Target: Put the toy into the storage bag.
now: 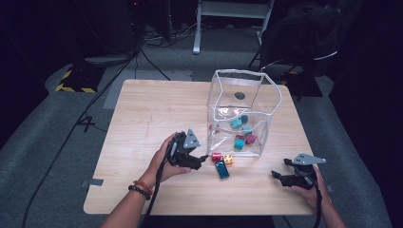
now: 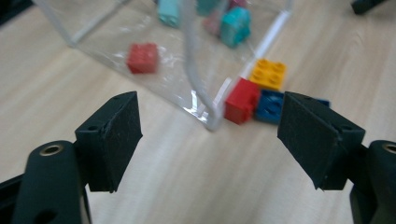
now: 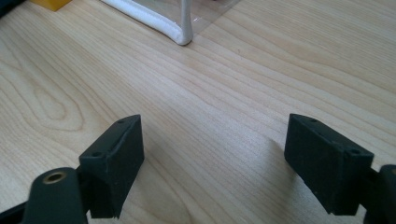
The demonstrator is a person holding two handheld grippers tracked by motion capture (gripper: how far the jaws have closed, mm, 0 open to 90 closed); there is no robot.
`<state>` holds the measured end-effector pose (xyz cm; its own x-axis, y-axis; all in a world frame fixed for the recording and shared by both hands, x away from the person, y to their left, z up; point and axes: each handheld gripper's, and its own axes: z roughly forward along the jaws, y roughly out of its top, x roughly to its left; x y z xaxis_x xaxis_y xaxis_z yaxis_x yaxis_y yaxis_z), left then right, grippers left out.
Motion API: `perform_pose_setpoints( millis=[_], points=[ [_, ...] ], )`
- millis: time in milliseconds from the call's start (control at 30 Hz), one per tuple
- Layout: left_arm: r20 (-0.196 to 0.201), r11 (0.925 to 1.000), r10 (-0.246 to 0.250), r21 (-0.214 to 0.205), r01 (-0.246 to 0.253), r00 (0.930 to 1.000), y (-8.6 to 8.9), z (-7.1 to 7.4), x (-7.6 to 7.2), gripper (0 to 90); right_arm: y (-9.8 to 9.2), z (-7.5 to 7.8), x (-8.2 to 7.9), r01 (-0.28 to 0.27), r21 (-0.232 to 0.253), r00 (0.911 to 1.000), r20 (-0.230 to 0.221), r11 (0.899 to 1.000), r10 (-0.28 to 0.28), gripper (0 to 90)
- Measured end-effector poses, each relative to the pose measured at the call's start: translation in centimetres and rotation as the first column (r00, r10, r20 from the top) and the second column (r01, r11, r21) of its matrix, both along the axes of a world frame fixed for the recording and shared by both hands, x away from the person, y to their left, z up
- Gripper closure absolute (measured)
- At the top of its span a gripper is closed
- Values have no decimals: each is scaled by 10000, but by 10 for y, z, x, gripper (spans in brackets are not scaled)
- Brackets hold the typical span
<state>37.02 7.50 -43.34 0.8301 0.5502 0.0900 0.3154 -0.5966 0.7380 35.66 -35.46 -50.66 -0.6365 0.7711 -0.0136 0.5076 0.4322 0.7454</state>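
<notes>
Black left gripper [image 1: 205,157] held low and level over the table [image 1: 142,118], jaws apart, gripping nothing. Just ahead: red brick [image 2: 241,100], blue brick [image 2: 268,105], yellow brick [image 2: 268,73], clustered beside the clear bag's [image 1: 242,90] corner; blue brick's long axis running away from the bag. Right gripper [image 1: 277,176] resting wide open, empty.

Pale matt wood-grain table [image 1: 142,142], glossy clear plastic box [image 1: 223,90], shiny plastic studded bricks [image 2: 259,93], matt black rough-faced jaws
</notes>
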Motion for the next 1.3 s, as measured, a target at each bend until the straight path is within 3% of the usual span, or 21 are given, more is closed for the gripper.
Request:
perform_pose_setpoints(
  millis=[200,267,433,700,867,967,1300],
  points=[
    [-623,9964,-835,89,842,9946,-15,-26,-18,222,0,0,0,1,3,10000,-5,10000,-1,202],
    [-861,9922,-1222,121,1237,9888,-23,-33,-22,220,0,0,0,3,4,10000,-7,10000,-3,202],
    [-1247,9849,-1659,290,1707,9782,-40,-44,-24,207,0,0,0,3,4,10000,-11,10000,-3,202],
    [-1524,9840,-1724,179,1771,9732,-54,-53,-12,189,0,0,0,0,3,10000,-3,10000,0,202],
    [-1584,9843,-1633,412,1718,9738,-62,-57,-7,177,0,0,0,5,4,10000,-9,10000,-5,202],
    [-1556,9878,-1364,538,1463,9783,-67,-60,-3,170,0,0,0,-2,0,10000,2,10000,2,202],
    [-1630,9850,-1534,537,1640,9746,-78,-67,0,169,0,0,0,3,5,10000,-6,10000,-3,202]
  ],
)
